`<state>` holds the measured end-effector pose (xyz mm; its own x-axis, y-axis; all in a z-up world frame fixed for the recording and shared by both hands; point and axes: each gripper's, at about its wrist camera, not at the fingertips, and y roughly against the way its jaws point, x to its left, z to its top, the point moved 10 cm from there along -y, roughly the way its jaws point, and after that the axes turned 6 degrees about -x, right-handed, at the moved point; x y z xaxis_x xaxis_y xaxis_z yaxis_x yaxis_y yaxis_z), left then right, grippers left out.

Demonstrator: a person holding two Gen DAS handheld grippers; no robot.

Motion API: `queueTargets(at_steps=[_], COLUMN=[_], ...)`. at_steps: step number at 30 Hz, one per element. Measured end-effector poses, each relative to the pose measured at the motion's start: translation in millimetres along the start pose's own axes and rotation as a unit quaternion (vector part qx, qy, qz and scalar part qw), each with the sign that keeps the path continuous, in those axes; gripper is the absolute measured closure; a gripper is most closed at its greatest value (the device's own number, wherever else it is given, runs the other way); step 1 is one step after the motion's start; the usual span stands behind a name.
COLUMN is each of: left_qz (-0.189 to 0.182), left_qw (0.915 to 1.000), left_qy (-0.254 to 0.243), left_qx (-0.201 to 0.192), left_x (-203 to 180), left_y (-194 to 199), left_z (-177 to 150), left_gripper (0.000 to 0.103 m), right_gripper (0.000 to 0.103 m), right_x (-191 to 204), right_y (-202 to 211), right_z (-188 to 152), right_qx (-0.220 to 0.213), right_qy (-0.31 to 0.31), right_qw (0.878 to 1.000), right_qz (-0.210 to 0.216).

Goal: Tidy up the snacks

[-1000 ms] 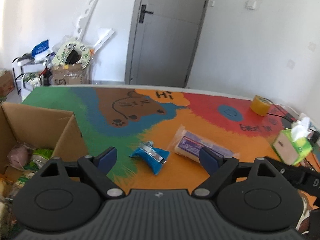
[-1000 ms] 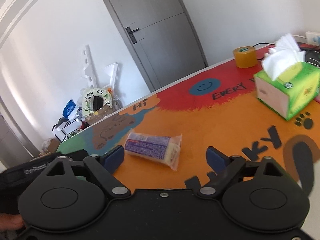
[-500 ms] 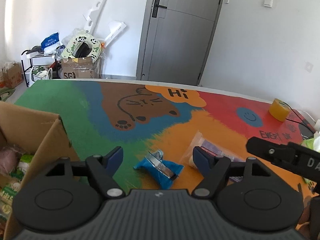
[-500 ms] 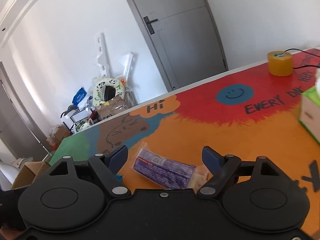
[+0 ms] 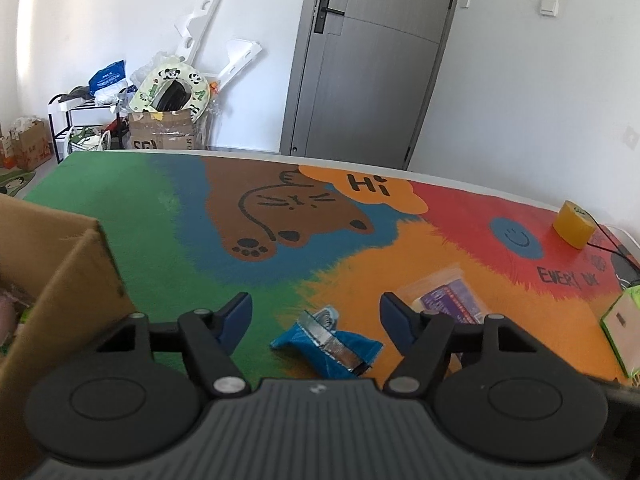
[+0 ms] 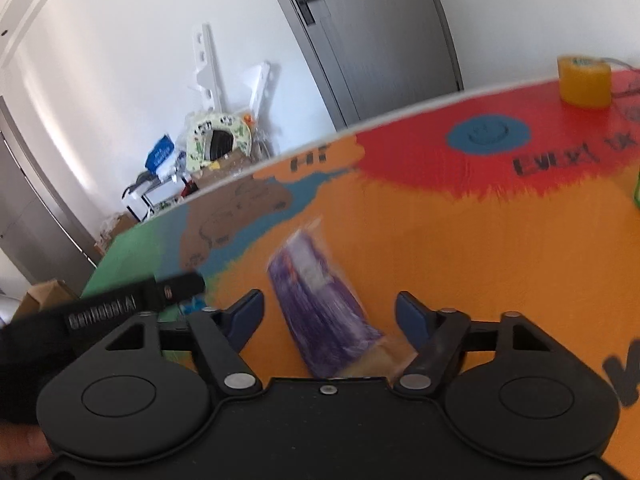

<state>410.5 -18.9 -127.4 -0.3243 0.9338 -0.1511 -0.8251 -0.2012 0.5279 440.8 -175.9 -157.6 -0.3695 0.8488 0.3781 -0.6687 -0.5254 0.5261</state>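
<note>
both grippers tilt down toward the table point(image 5: 132, 208). the left gripper point(image 5: 316, 316) has its jaws closing, pads apart and clear of contact. the right gripper point(image 6: 330, 314), to its right over the table, has jaws closing too, pads not yet pressing anything.

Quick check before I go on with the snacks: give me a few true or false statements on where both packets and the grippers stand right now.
1. The blue snack packet lies on the mat between the left gripper fingers. True; the jaws are closing but not yet touching it.
2. The purple snack packet is already in the cardboard box. False; it lies on the orange part of the mat, between the closing right gripper fingers.
3. The yellow tape roll stands on the red area. True.
4. The blue packet is lifted off the mat. False; it rests on it.
5. The door stands open. False; it is shut.
</note>
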Motion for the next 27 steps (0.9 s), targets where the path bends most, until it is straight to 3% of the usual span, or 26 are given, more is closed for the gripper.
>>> queueTargets(at_steps=[4, 11, 16, 27], left_qz=[-0.001, -0.018, -0.035, -0.065], left_qw=[0.9999, 0.9996, 0.9988, 0.9965], left_qy=[-0.008, -0.016, -0.023, -0.025], left_qx=[0.010, 0.014, 0.027, 0.047], left_x=[-4.9, -10.4, -13.6, -15.0], left_y=[-9.4, -8.8, -4.4, 28.8], left_z=[-8.6, -17.4, -23.0, -40.5], left_gripper=[0.038, 0.048, 0.078, 0.078], right_gripper=[0.069, 0.071, 0.071, 0.071], right_x=[-3.4, -10.4, -14.0, -14.1], right_y=[11.9, 30.1, 38.5, 59.3], right_z=[-6.0, -13.4, -17.4, -32.5], right_qx=[-0.001, -0.016, -0.024, -0.028], right_qy=[-0.015, -0.028, -0.040, -0.061], right_qw=[1.000, 0.999, 0.999, 0.997], right_qz=[0.013, -0.006, -0.019, -0.031])
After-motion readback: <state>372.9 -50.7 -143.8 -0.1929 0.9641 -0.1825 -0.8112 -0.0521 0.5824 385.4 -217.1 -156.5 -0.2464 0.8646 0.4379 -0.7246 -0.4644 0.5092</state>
